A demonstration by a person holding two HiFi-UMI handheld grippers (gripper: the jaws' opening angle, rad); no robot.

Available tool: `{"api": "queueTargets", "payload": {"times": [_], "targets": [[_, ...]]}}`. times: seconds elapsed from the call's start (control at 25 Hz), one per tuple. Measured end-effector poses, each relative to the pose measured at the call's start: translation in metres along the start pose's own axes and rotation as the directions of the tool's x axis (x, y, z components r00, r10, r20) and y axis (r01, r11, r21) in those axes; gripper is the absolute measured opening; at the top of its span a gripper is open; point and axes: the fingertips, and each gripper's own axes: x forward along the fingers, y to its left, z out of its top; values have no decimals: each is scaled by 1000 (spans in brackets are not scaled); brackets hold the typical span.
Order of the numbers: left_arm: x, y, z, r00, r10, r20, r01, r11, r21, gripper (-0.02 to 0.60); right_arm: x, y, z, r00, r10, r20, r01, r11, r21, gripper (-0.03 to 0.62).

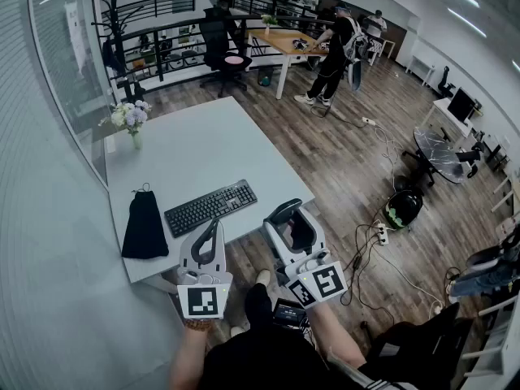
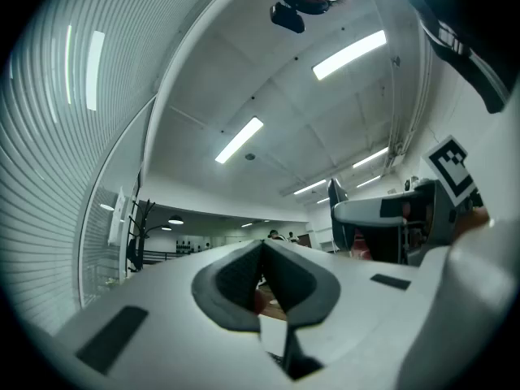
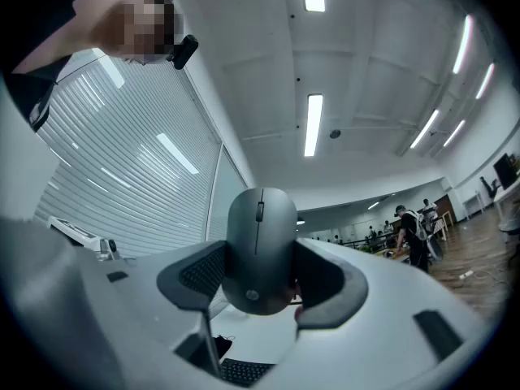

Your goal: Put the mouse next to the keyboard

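Note:
A dark grey mouse (image 3: 260,246) stands nose-up between the pads of my right gripper (image 3: 262,260), which is shut on it. In the head view that gripper (image 1: 291,218) holds the mouse (image 1: 283,211) just off the white table's (image 1: 203,149) near right corner, to the right of the black keyboard (image 1: 211,207). The keyboard's edge (image 3: 244,372) also shows below the jaws in the right gripper view. My left gripper (image 1: 213,226) hovers at the table's front edge just below the keyboard. Its jaws are shut (image 2: 262,246) with nothing between them.
A black cloth pouch (image 1: 145,224) lies left of the keyboard. A vase of flowers (image 1: 132,122) stands at the table's far left corner. A cable and power strip (image 1: 379,232) lie on the wooden floor to the right. People stand at a distant desk (image 1: 284,43).

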Motion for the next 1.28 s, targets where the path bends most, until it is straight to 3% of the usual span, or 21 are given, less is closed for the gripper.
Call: {"api": "queueTargets", "payload": {"times": [1.28], "targets": [[21,-38,-5,998,-55,-2,55,998,0,9,-15,-34,-7,999,-48,-2,48,999,-5,262]]}}
